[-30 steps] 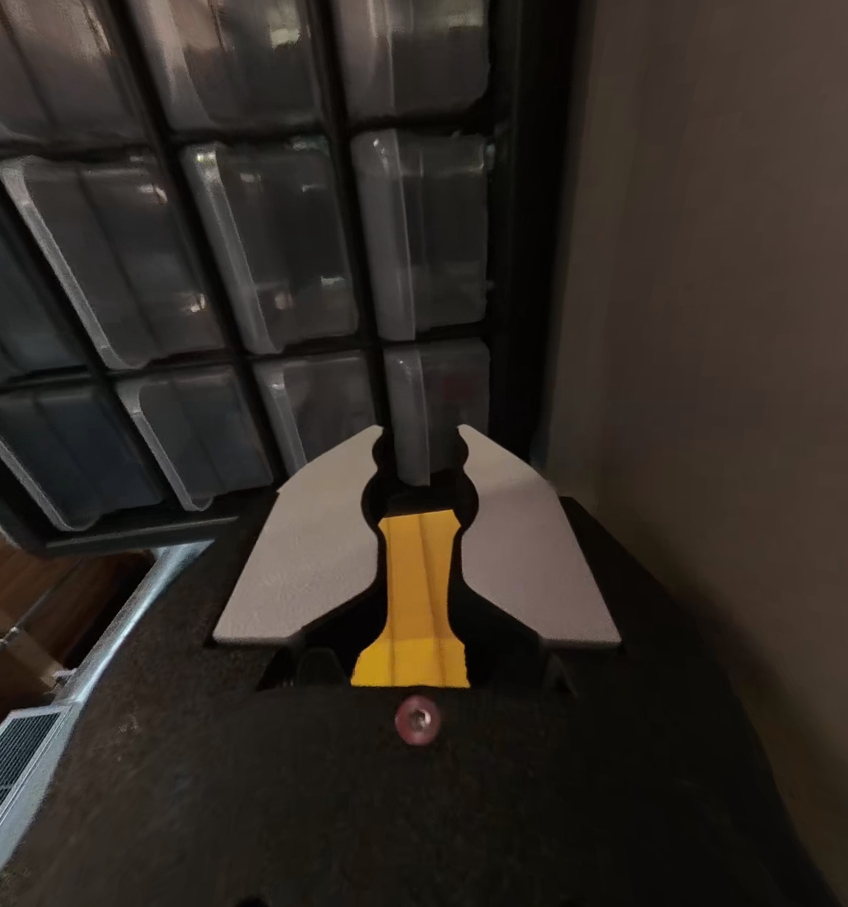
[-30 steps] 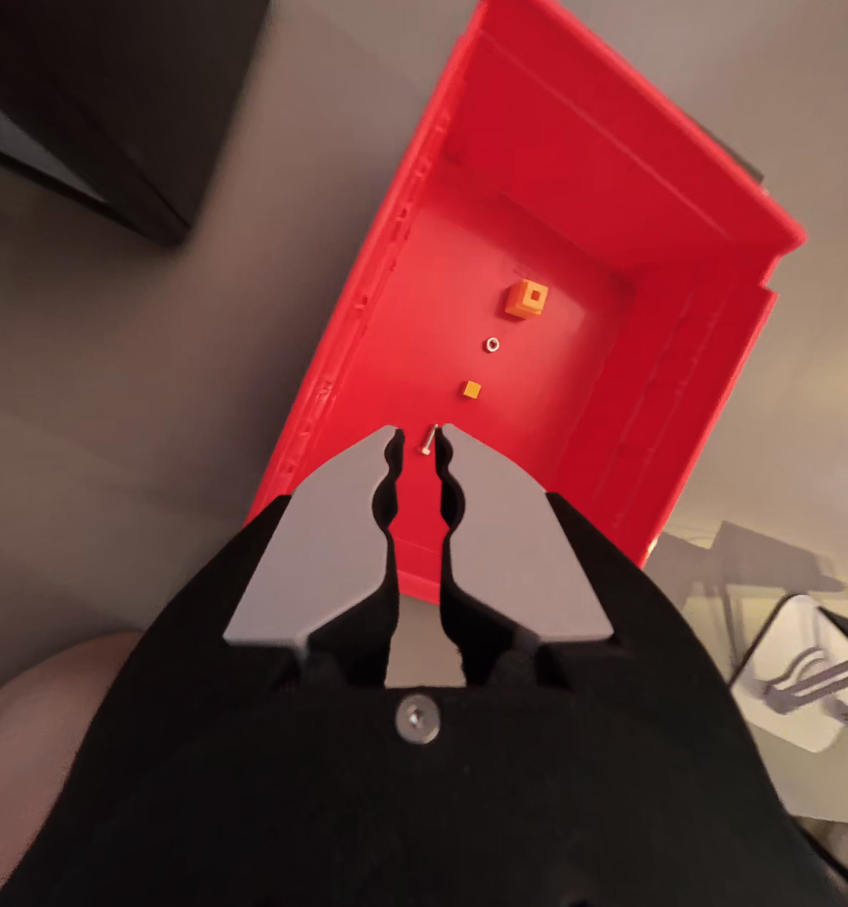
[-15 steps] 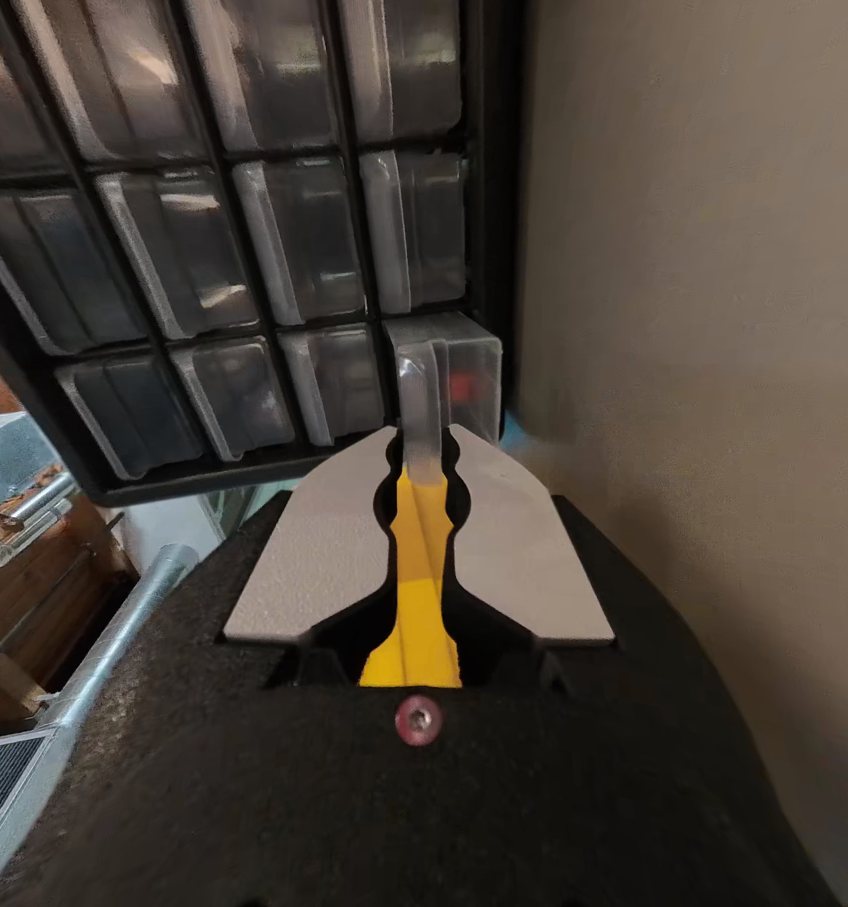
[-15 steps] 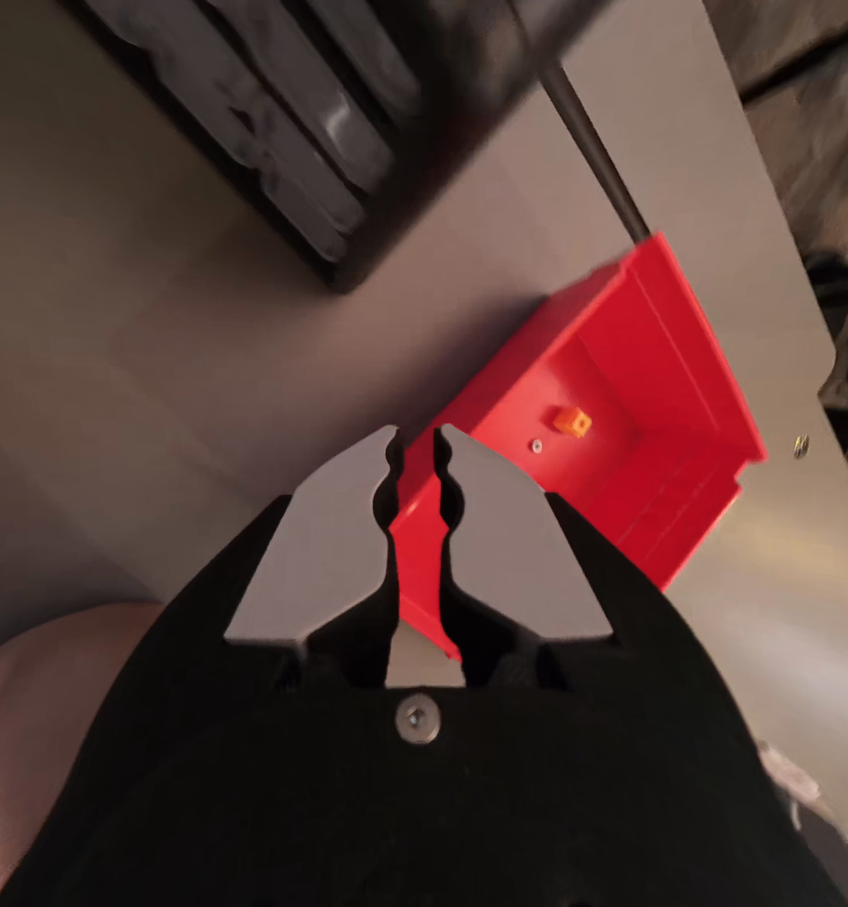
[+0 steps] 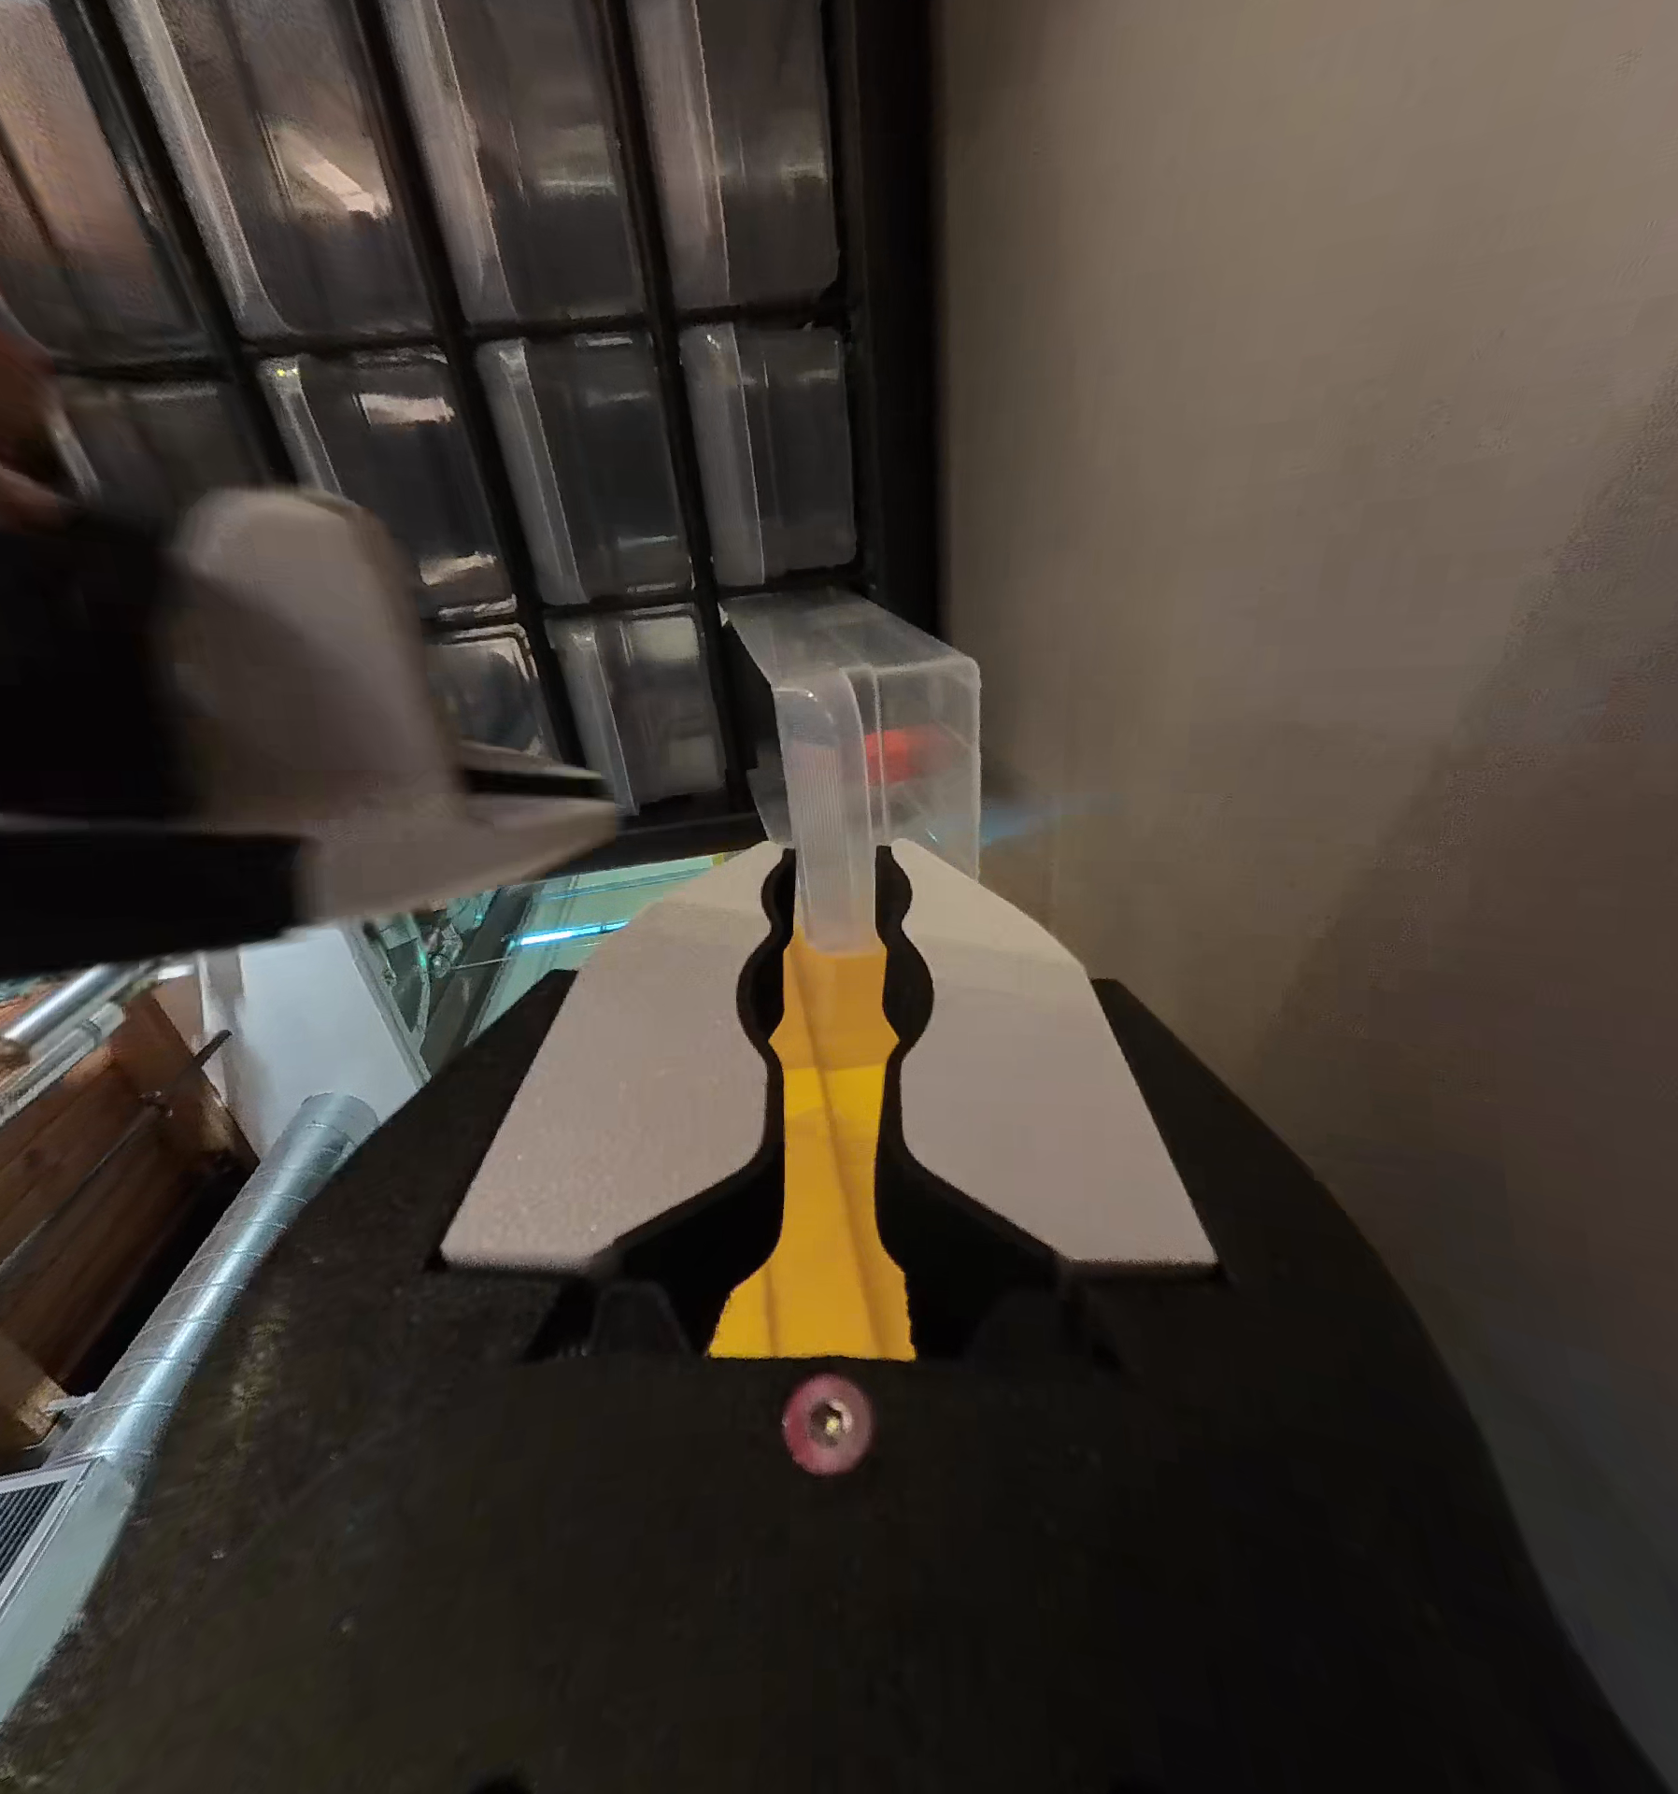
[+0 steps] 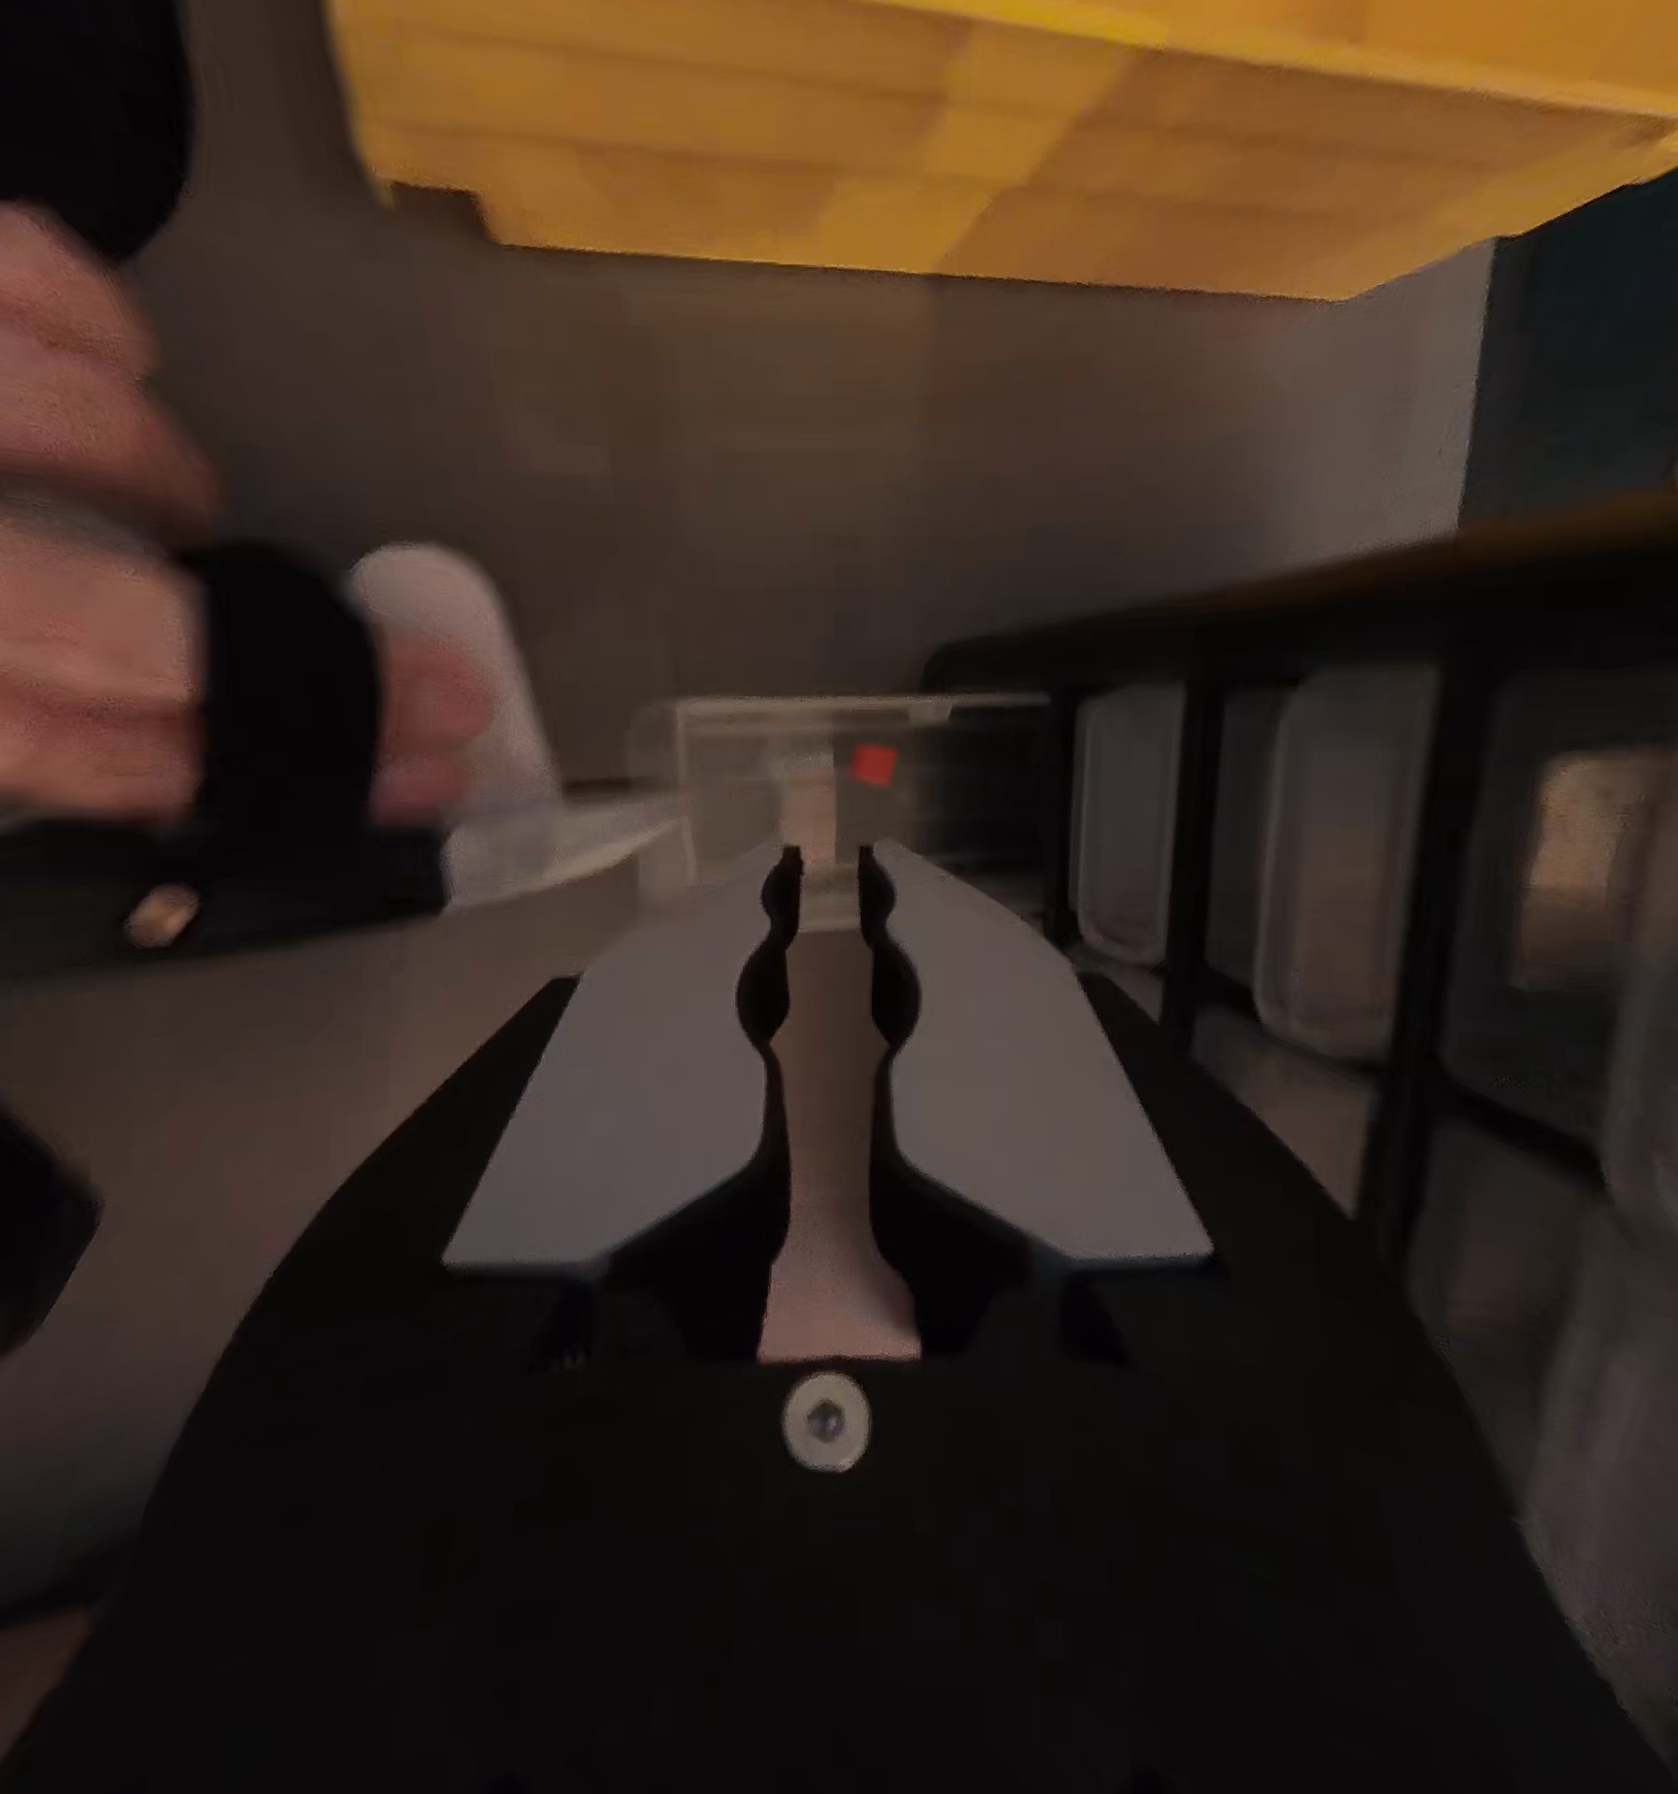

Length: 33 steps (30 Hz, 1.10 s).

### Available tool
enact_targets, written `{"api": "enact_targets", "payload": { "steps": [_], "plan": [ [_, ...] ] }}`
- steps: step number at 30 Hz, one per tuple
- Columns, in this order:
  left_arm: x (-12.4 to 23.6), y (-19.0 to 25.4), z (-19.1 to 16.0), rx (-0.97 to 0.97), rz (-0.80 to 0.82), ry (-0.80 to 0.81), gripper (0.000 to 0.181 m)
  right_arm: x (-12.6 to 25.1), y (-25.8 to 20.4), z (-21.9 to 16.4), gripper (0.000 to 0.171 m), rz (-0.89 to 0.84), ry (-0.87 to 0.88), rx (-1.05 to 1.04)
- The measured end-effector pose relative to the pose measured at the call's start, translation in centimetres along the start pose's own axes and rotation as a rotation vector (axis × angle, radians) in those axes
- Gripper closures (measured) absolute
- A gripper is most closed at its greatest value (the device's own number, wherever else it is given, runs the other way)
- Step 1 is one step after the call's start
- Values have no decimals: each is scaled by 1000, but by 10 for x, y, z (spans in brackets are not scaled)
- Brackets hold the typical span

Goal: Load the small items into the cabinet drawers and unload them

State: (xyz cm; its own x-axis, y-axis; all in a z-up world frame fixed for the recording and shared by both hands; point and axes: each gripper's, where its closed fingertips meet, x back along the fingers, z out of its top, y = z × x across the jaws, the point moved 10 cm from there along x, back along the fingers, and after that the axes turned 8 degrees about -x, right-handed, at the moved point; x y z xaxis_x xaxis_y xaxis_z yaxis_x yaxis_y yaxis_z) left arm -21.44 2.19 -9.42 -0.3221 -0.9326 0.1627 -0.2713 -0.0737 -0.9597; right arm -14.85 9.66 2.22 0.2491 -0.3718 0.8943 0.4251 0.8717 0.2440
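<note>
In the left wrist view, the right gripper [image 5: 563, 825] enters from the left as a blurred black body with pale grey fingers, level with the bottom row of the cabinet [image 5: 898, 388]. The cabinet is a black frame holding rows of clear, glossy plastic drawers. Further right, the left gripper [image 5: 837, 874] has its jaws closed on the ribbed, translucent pull tab of the bottom-right drawer [image 5: 922, 699], which stands partly out of its slot beside a plain beige wall [image 5: 1350, 485].

A small red item [image 5: 898, 749] shows through the drawer's clear wall (its exact shape is hard to read, though it looks blocky).

In the right wrist view, a hand [image 6: 49, 582] holds the left gripper at the left; the right gripper [image 6: 827, 859] points at the drawer [image 6: 816, 757] with its jaws a narrow gap apart and nothing visible between them. The red item [image 6: 874, 764] sits just beyond the tips.

The step in hand looks like unloading: drawer held out, the right gripper coming for the item. Next it would need to reach over the drawer's rim and down inside, then pinch the small hard piece squarely.
</note>
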Motion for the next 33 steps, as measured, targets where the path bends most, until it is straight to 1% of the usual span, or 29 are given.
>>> {"api": "enact_targets", "payload": {
  "steps": [3, 4, 6, 7, 10, 16, 19, 20, 21, 29, 33],
  "plan": [
    [0, 0, 0, -13, -5, -5, 166, -36, 12, 7, 158, -21, -65, -51],
    [1, 0, 0, -16, -9, -8, 166, -46, 14, 6, 157, -2, -90, -64],
    [1, -1, 0, -16, -19, -13, 166, -61, 16, 5, 149, 27, -163, -80],
    [2, -1, 0, -13, -28, -11, 166, -66, 15, 5, 150, 30, -189, -73],
    [3, -2, -1, -8, -41, -14, 166, -66, 14, 14, 151, -2, -156, -63],
    [8, -3, 2, -7, -61, 5, 165, -73, 12, 19, 150, 33, -301, -59],
    [13, -3, 5, -16, -66, 19, 165, -77, 9, 19, 151, 10, -369, -53],
    [13, -3, 6, -16, -71, 22, 165, -79, 7, 16, 151, 40, -405, -51],
    [14, -3, 6, -15, -76, 21, 165, -80, 5, 16, 158, 64, -418, -45],
    [14, -4, 5, -4, -84, 28, 165, -79, 6, 19, 159, 27, -387, -12],
    [14, -4, 5, 9, -82, 40, 165, -59, 8, 15, 159, 21, -343, -25]
  ]
}}
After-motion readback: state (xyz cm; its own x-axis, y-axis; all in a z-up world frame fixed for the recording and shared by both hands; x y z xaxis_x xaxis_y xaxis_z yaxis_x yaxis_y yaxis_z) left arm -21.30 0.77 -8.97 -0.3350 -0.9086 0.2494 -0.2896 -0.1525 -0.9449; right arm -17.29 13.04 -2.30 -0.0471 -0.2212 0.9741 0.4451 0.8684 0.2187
